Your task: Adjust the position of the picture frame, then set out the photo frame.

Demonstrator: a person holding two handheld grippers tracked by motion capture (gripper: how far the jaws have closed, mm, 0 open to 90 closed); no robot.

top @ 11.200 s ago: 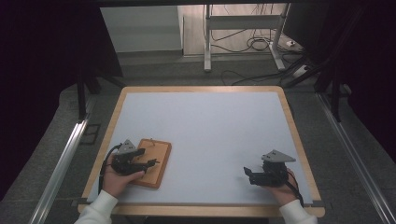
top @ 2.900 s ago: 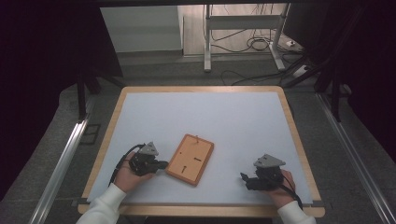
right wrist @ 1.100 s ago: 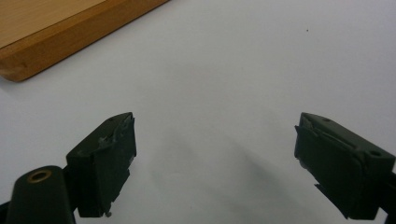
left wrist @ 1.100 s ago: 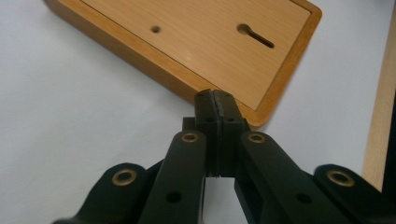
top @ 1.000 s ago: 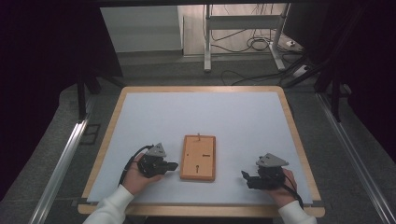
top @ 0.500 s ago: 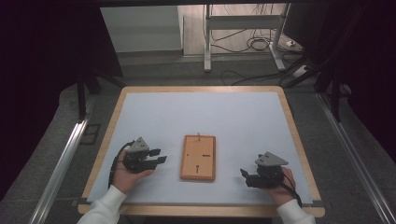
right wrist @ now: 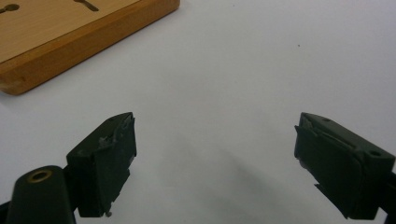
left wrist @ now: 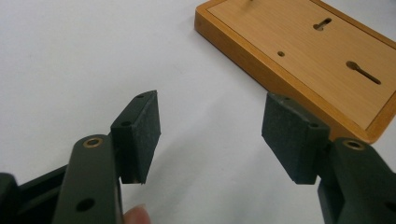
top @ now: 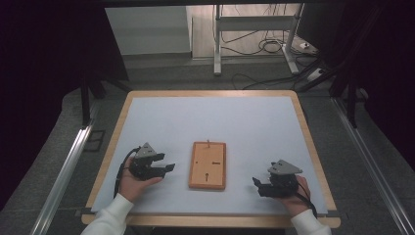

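A wooden plaque [top: 208, 165] lies back-up near the front middle of the white table [top: 210, 117], between the left gripper [top: 164, 168] and right gripper [top: 258, 183], both with jaws apart and empty. It looks rigid, light and flat, best pinched across its raised edge. The left gripper view reveals keyhole hanger slots [left wrist: 363, 72]; the high view shows a small peg [top: 208, 143] at its far edge.
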